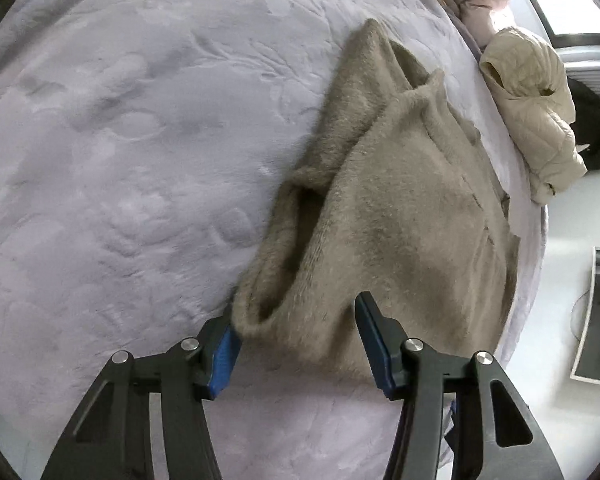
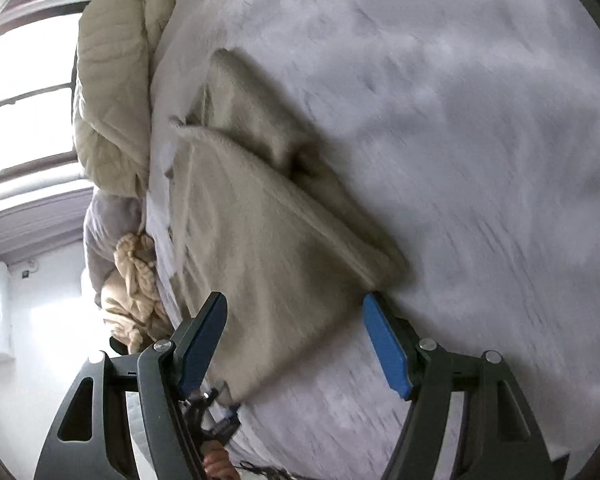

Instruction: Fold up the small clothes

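Both wrist views look down, close over bed [image 1: 100,160]; 2 share beige garment [image 1: 400,208].

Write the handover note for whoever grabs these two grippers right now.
Left gripper: open, jaws either side of the fuzzy tan garment's near edge, nothing pinched.
Right gripper: open, over the same garment's corner, nothing held.
Garment lies partly folded on the lilac blanket.
A cream puffer jacket sits bunched at the bed's edge, not folded.
Left: finish this fold, then the jacket.
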Motion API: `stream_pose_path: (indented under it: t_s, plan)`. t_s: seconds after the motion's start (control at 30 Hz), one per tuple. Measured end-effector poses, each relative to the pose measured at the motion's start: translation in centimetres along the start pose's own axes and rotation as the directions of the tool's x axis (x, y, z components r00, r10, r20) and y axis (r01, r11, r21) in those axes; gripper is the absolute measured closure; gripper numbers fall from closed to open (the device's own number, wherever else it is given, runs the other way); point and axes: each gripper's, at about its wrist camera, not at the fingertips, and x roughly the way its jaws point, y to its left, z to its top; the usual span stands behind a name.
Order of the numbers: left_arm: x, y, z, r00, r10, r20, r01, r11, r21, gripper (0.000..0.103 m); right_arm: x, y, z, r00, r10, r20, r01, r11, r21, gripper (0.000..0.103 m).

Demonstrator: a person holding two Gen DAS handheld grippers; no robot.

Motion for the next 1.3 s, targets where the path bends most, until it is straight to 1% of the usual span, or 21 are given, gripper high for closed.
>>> stream_pose_path:
  t_s: [0.1, 0.17, 0.2, 0.23, 0.27, 0.3, 0.4, 0.43, 0.5, 0.53, 0.63, 0.7, 0.8, 0.87, 0.93, 0.97, 1.0, 1.17, 1.2, 1.27, 1.3]
  plan:
    - [0.3, 0.8, 0.6, 1.000, -0.016, -0.015, 0.016, 1.000, -0.016, 0.047, 0.2, -0.7, -0.2, 1.000, -0.011, -0.009, 0.011, 1.000, -0.008, 0.029]
    - [0.7, 0.9, 0.9, 1.000, -0.023, -0.008, 0.022, 0.999, -0.027, 0.047, 0.9, -1.0, 0.5, 1.000, 0.018, 0.013, -0.019, 1.000, 0.019, 0.029]
    - [0.7, 0.6, 1.0, 1.000, -0.013, 0.010, 0.013, 1.000, -0.021, 0.047, 1.1, -1.0, 1.0, 0.999, 0.029, 0.021, -0.029, 0.999, 0.033, 0.033]
    - [0.4, 0.5, 1.0, 1.000, -0.003, 0.026, 0.003, 1.000, -0.008, 0.061, 1.3, -0.9, 1.4, 0.999, 0.035, 0.032, -0.036, 0.998, 0.049, 0.059]
    - [0.2, 0.1, 1.0, 0.999, 0.006, 0.044, -0.006, 1.000, 0.016, 0.075, 1.3, -0.7, 1.8, 0.999, 0.018, 0.033, -0.020, 0.998, 0.060, 0.081]
    - [0.1, -0.4, 1.0, 0.999, -0.005, 0.041, 0.004, 0.999, 0.044, 0.086, 1.3, -0.5, 2.1, 1.000, 0.005, 0.027, -0.007, 0.998, 0.057, 0.094]
    - [-1.1, -1.4, 0.7, 0.998, -0.010, 0.063, 0.002, 0.993, 0.114, 0.086, 0.3, 2.0, 2.1, 1.000, -0.010, 0.016, 0.011, 0.997, -0.073, 0.094]
    - [-1.2, -1.6, 0.6, 0.998, -0.002, 0.066, -0.007, 0.991, 0.137, 0.086, -0.2, 3.1, 1.9, 0.999, -0.036, 0.012, 0.038, 0.989, -0.144, 0.095]
    - [-0.8, -1.2, 0.4, 0.997, 0.031, 0.065, -0.041, 0.986, 0.163, 0.086, -0.2, 3.7, 1.8, 0.995, -0.101, 0.008, 0.100, 0.970, -0.222, 0.094]
    - [-0.4, -1.0, 0.4, 0.997, 0.046, 0.058, -0.055, 0.984, 0.166, 0.086, 0.3, 3.6, 1.9, 0.989, -0.150, 0.001, 0.145, 0.957, -0.253, 0.095]
    - [0.8, -0.3, 0.3, 0.996, 0.075, 0.049, -0.083, 0.980, 0.183, 0.086, 1.8, 2.1, 2.5, 0.975, -0.221, -0.028, 0.205, 0.938, -0.280, 0.094]
    - [0.8, -0.8, 0.3, 0.995, 0.088, 0.056, -0.098, 0.972, 0.213, 0.086, 2.1, 1.4, 2.7, 0.975, -0.219, -0.037, 0.200, 0.938, -0.282, 0.094]
    - [0.7, -1.7, 0.2, 0.991, 0.117, 0.064, -0.129, 0.959, 0.254, 0.085, 1.7, 1.4, 2.7, 0.977, -0.210, -0.045, 0.190, 0.942, -0.276, 0.093]
    - [0.5, -2.0, 0.1, 0.986, 0.151, 0.066, -0.163, 0.949, 0.271, 0.076, 1.1, 1.6, 2.5, 0.974, -0.220, -0.049, 0.198, 0.939, -0.281, 0.090]
    - [-0.1, -2.2, -0.1, 0.971, 0.223, 0.090, -0.239, 0.930, 0.278, 0.045, 0.2, 2.0, 2.2, 0.972, -0.229, -0.048, 0.206, 0.935, -0.288, 0.089]
    - [-0.4, -2.6, -0.3, 0.964, 0.243, 0.110, -0.264, 0.922, 0.283, 0.042, 0.1, 2.3, 2.0, 0.971, -0.233, -0.047, 0.210, 0.933, -0.291, 0.089]
    - [-0.6, -2.6, -0.4, 0.962, 0.248, 0.117, -0.272, 0.919, 0.287, 0.041, -0.2, 2.6, 1.7, 0.969, -0.243, -0.044, 0.219, 0.930, -0.296, 0.089]
    - [-1.5, -3.3, -1.0, 0.957, 0.271, 0.106, -0.291, 0.912, 0.290, 0.041, -1.7, 3.6, 0.2, 0.960, -0.279, -0.039, 0.251, 0.910, -0.331, 0.089]
    - [-1.6, -3.8, -1.3, 0.955, 0.275, 0.110, -0.295, 0.907, 0.301, 0.041, -1.8, 3.9, -0.1, 0.958, -0.284, -0.042, 0.254, 0.906, -0.339, 0.086]
    - [-1.7, -4.7, -1.8, 0.953, 0.282, 0.112, -0.303, 0.895, 0.328, 0.041, -2.0, 4.6, -0.9, 0.953, -0.298, -0.049, 0.262, 0.896, -0.360, 0.063]
    - [-1.8, -5.1, -2.2, 0.952, 0.285, 0.110, -0.306, 0.887, 0.345, 0.041, -2.0, 4.9, -1.3, 0.951, -0.306, -0.050, 0.267, 0.889, -0.373, 0.038]
